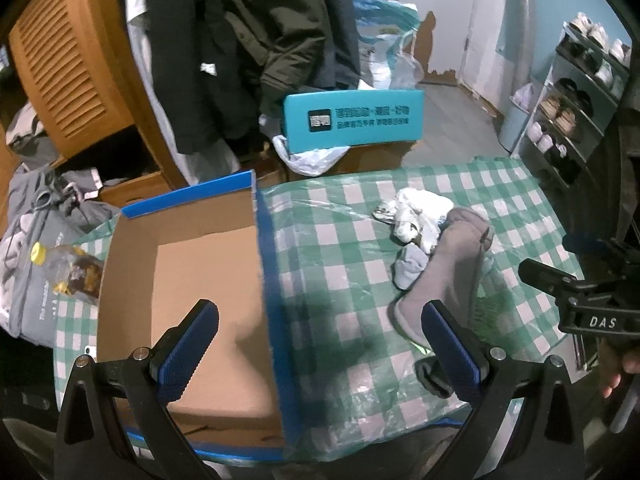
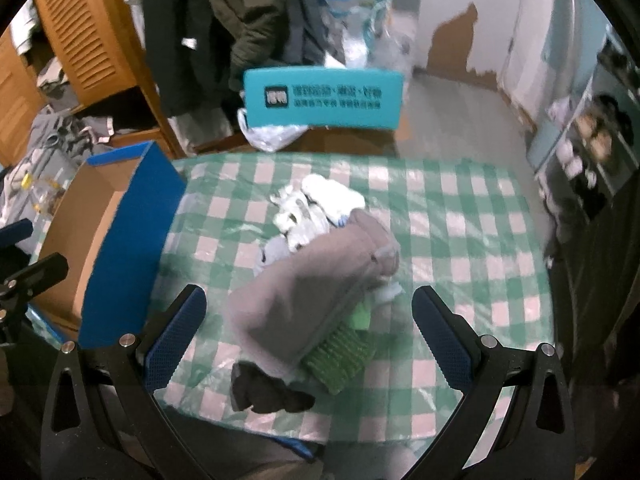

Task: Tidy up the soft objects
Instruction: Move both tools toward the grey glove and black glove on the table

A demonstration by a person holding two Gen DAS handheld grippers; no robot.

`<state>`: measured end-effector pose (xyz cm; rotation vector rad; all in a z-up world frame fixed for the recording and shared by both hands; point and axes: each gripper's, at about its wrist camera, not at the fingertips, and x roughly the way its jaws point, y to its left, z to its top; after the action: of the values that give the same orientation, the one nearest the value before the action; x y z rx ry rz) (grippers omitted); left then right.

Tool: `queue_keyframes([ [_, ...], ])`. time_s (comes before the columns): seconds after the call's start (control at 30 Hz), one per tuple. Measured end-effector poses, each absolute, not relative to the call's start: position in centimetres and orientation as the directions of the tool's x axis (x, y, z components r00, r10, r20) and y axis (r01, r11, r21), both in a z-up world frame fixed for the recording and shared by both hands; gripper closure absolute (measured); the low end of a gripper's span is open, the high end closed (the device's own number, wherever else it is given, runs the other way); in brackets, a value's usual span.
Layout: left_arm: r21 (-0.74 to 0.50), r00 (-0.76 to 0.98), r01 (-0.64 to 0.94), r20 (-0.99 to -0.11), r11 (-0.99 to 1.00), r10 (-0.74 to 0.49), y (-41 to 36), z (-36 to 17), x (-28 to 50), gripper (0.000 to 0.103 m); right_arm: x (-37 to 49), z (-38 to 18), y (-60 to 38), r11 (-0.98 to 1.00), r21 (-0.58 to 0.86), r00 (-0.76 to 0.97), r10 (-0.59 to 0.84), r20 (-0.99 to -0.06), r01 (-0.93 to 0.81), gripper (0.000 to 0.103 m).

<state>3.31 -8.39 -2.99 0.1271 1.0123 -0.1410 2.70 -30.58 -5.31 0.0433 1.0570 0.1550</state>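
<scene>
Your right gripper (image 2: 308,328) hangs wide open over the sock pile, holding nothing; your left gripper (image 1: 320,344) is equally wide and empty above the box (image 1: 208,264). The grey sock (image 2: 312,292) lies across the checked tablecloth (image 2: 460,216), with the white socks (image 2: 316,208) at its 12 o'clock, the green sock (image 2: 340,356) touching at 5 and the black sock (image 2: 268,392) at 6. It should be light, limp and droopy, so pinch its thick middle.

Heaped socks (image 2: 320,280) beside open box (image 1: 192,280)
</scene>
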Motion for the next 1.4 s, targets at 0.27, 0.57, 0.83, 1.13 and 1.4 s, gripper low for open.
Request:
queue_keyframes([
  [0.27,0.053,0.472,0.212,-0.88,0.976,-0.055,-10.9,-5.3,5.9,0.001,4.8,-8.1,-33.4,0.976,0.218,0.373,0.202,-0.906,0.001,0.002],
  [0.57,0.042,0.42,0.232,-0.905,0.972,-0.061,-12.4,-8.0,7.7,0.001,6.7,-12.2,-35.5,0.955,0.26,0.292,0.209,-0.933,0.145,0.002],
  [0.83,0.039,0.382,0.242,-0.922,0.969,-0.058,-13.3,-10.1,8.7,0.001,7.7,-15.2,-36.6,0.935,0.289,0.244,0.236,-0.941,0.208,0.002],
  [1.13,0.007,0.344,0.247,-0.935,0.969,-0.081,-14.0,-12.1,10.0,0.001,8.4,-16.5,-36.3,0.929,0.297,0.229,0.247,-0.942,0.221,0.002],
  [1.4,-0.029,0.316,0.239,-0.943,0.971,-0.106,-14.1,-13.6,11.0,0.001,9.4,-17.7,-36.2,0.917,0.316,0.219,0.265,-0.939,0.245,0.002],
])
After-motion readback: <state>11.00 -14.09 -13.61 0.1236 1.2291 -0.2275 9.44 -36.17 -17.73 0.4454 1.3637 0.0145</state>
